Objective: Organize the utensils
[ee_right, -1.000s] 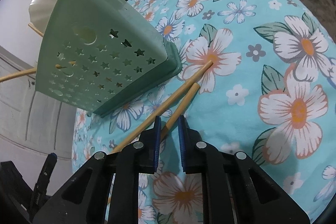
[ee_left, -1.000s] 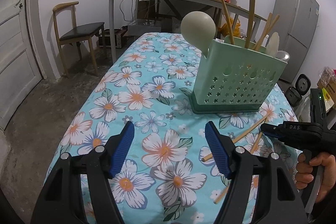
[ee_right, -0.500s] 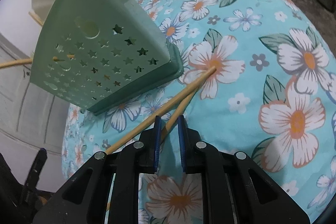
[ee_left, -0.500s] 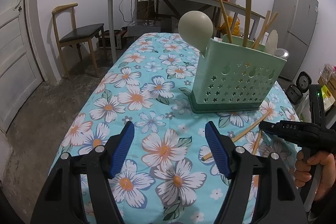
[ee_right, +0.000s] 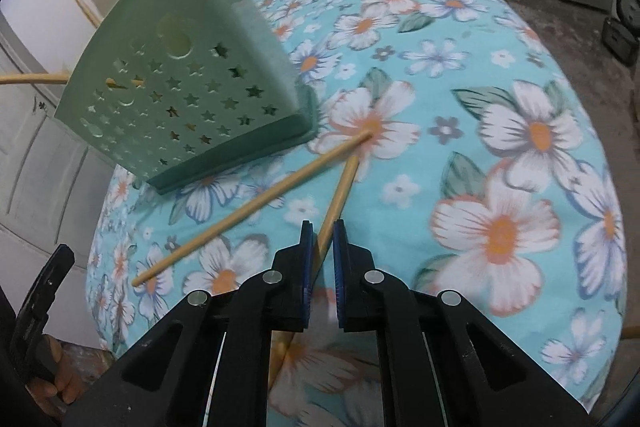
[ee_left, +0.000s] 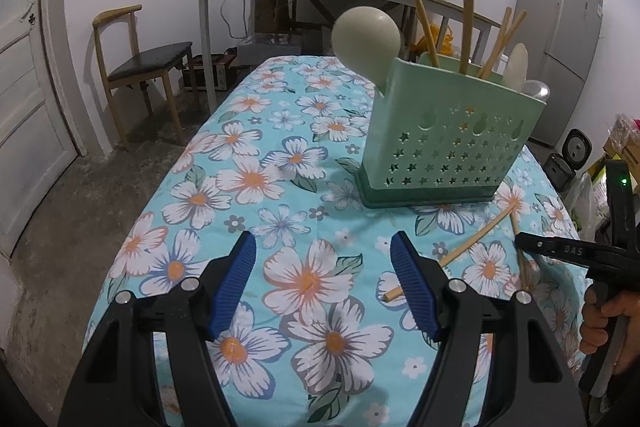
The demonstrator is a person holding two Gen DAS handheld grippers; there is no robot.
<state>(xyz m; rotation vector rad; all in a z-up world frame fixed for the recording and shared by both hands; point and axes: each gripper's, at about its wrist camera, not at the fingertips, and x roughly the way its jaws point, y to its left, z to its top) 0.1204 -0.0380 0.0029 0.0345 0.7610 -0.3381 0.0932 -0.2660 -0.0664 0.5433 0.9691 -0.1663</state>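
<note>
Left wrist view: left gripper (ee_left: 323, 287) jaws spread wide over the floral turquoise tablecloth (ee_left: 248, 183), nothing between them; pale green star-perforated plastic utensil caddy (ee_left: 448, 143) upright at 1 o'clock, holding a cream ladle (ee_left: 366, 41) and wooden sticks. Right wrist view: caddy (ee_right: 180, 95) at 10 o'clock, loose bamboo chopstick (ee_right: 252, 207) flat on the cloth just beside its base, right gripper (ee_right: 320, 259) blue pads clamped on a second bamboo chopstick (ee_right: 340, 193) pointing toward 12 o'clock.

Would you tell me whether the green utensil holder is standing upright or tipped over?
Upright: the holder sits on its base on the tablecloth, with chopsticks sticking up out of it.
</note>
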